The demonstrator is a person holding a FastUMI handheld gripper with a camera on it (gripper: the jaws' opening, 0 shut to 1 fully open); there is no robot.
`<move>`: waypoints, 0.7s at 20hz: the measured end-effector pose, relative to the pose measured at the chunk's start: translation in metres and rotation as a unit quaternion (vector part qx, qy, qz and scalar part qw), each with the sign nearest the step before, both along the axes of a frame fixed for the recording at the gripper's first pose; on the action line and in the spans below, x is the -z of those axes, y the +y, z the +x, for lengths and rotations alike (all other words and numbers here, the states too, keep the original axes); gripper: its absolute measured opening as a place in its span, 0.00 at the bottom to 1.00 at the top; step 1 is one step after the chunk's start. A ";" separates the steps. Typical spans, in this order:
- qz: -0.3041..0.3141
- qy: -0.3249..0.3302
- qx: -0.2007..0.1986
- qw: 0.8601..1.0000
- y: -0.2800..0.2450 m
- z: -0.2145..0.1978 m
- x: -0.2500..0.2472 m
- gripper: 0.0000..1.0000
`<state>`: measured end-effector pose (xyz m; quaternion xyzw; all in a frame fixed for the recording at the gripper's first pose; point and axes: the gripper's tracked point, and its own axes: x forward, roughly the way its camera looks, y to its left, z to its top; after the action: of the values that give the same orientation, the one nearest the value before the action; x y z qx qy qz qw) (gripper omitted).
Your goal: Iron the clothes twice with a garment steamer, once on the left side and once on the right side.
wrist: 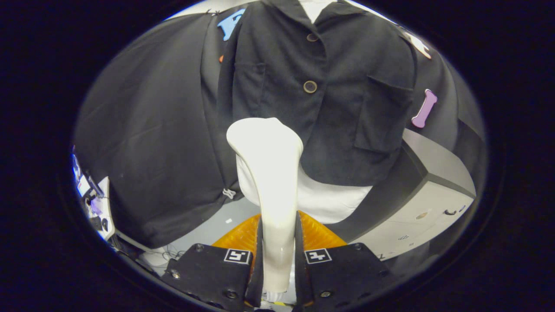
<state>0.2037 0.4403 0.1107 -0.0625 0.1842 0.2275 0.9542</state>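
A white garment steamer stands upright between my fingers, its handle squeezed by both of them. My gripper is shut on that handle. The steamer's broad head rises ahead of the fingers and rests against the lower front of a black buttoned jacket, just left of the button line and below the left chest pocket. The jacket hangs on a white mannequin torso whose bare lower part shows under the hem. Whether the head touches the cloth or stands just off it, I cannot tell.
A grey-white cabinet stands to the right of the mannequin, close behind the jacket's hem. Black booth cloth hangs to the left. A small stand with devices and cables sits low at the far left.
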 end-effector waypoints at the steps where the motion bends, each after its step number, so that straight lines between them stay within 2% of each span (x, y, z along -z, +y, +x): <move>1: 0.009 -0.005 -0.004 1.000 -0.009 -0.008 -0.006 0.32; 8: 0.082 -0.068 0.001 0.994 -0.108 -0.066 -0.054 0.32; 14: 0.138 -0.129 0.050 0.981 -0.255 -0.131 -0.084 0.32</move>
<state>0.0724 0.1856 0.1949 0.0501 0.0293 0.1923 0.9796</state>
